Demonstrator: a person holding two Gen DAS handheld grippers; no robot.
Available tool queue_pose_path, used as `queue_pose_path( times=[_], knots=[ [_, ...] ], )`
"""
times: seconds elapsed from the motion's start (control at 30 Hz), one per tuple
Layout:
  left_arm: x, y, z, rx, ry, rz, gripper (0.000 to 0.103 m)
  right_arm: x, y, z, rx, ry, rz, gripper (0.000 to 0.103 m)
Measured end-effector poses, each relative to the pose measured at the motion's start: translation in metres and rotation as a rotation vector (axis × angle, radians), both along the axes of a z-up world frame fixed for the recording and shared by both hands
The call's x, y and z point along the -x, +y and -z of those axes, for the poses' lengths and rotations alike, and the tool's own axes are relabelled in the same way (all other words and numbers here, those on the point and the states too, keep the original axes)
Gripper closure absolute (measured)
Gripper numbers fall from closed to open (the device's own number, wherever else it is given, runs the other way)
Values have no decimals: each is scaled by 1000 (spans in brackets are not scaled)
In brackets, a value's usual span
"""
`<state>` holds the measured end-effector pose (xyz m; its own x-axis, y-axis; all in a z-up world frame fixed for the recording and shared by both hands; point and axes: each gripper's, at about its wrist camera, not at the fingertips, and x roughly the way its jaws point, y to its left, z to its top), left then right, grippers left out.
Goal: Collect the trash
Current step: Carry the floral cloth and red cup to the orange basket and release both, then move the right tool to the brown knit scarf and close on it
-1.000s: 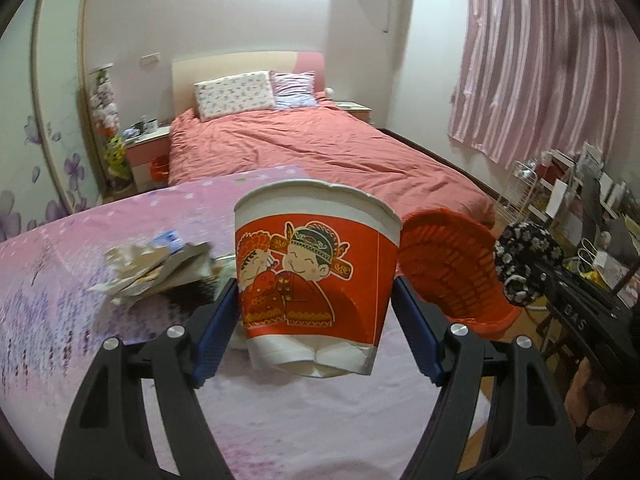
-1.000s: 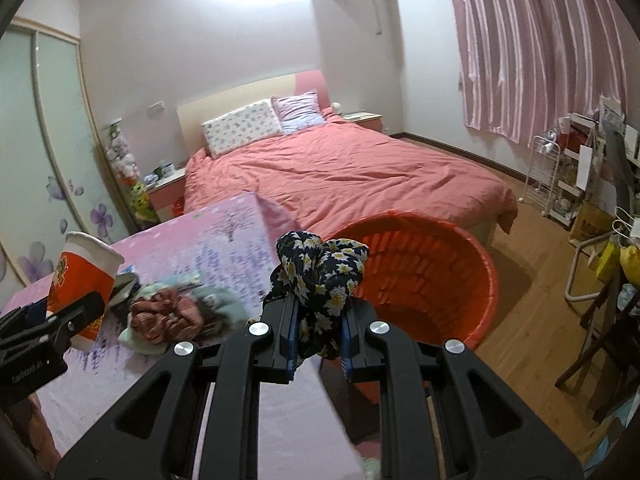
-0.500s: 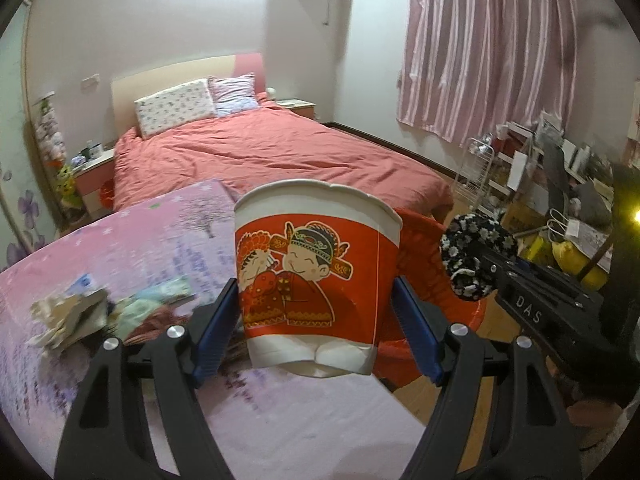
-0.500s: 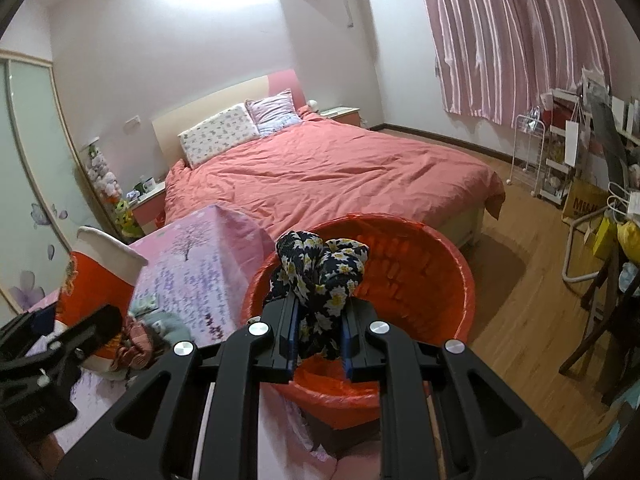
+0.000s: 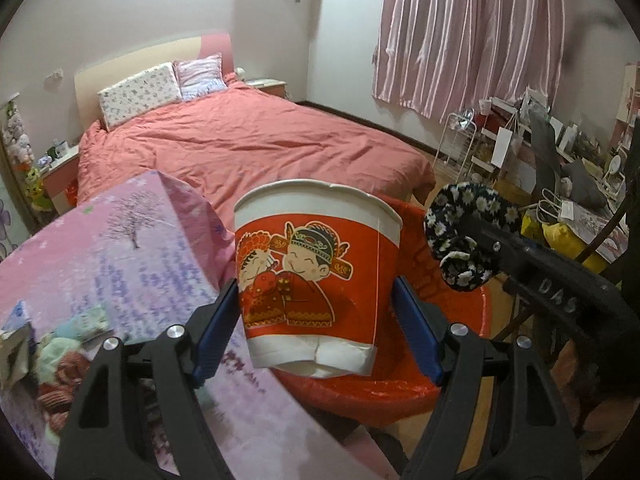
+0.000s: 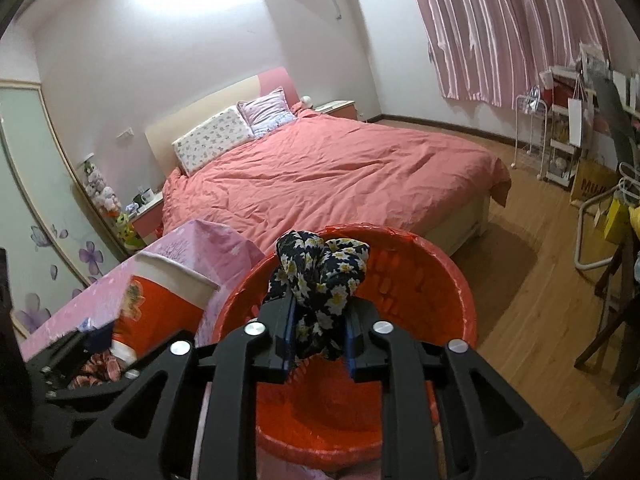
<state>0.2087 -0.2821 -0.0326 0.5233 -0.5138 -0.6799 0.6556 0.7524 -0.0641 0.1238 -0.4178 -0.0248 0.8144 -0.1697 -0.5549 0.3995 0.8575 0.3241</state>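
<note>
- Left gripper (image 5: 318, 312) clamped on one paper cup (image 5: 316, 276), blue pads (image 5: 214, 332) pressed to both sides of its lower half, jaws spread wide around it.
- Cup upright, red band with two cartoon figures facing the camera, white rim on top, bottom edge crumpled and torn.
- Behind and just under the cup: one red basket (image 5: 456, 364), rim showing to the right of the left gripper.
- Right gripper (image 6: 318, 334) over the open mouth of that red basket (image 6: 460, 292), jaws opening right now.
- One floral cloth scrunchie (image 6: 320, 276), dark with small white-and-yellow flowers, bunched between the right gripper's blue pads (image 6: 289, 334) and spilling above the fingertips.
- Cannot tell whether the pads are pressing on the fabric or merely flanking it.
- From the left wrist view, same scrunchie (image 5: 464, 240) hanging off the right gripper (image 5: 472, 240), just right of the cup, above the basket.
- Left of both tools: one table under a pink floral cloth (image 5: 132, 252), its near corner beside the basket rim.
- On that cloth, low left of the left gripper: a small heap of leftover trash (image 5: 64, 352), mint and reddish soft pieces plus crumpled paper at the edge; count unclear in the clutter.
- Ahead of both grippers: one bed (image 6: 332, 176) with a salmon cover, two pillows (image 6: 216, 138) at its head.
</note>
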Motion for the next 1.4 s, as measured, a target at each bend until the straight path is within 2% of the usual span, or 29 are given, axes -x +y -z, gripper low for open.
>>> queue_pose_path(
  times=[0.03, 0.1, 0.17, 0.3, 0.4, 0.67, 0.97, 1.27, 1.4],
  knots=[
    [-2, -5, 5, -5, 8, -2, 28, -1, -4, 3, -17, 2, 2, 75],
    [-10, -9, 17, -16, 39, -6, 28, -4, -10, 8, -46, 5, 3, 65],
    [-18, -9, 28, -35, 71, -12, 28, -4, -11, 12, -60, 9, 11, 59],
    [-22, -6, 36, -53, 77, -7, 23, -2, -10, 15, -71, 13, 27, 49],
    [-20, -4, 35, -54, 61, -6, 19, 1, -4, 14, -69, 21, 35, 47],
    [-10, 20, 22, -68, 15, -37, 19, 0, 5, -1, -25, 32, 31, 45],
    [0, 107, 7, -85, -8, -193, 19, -8, 50, -9, 23, 52, -61, 44],
    [-9, 229, 2, -86, -31, -419, 19, -38, 139, -3, 69, 101, -266, 44],
    [-16, 282, 6, -81, -12, -523, 19, -57, 181, 0, 80, 110, -380, 44]
  ],
)
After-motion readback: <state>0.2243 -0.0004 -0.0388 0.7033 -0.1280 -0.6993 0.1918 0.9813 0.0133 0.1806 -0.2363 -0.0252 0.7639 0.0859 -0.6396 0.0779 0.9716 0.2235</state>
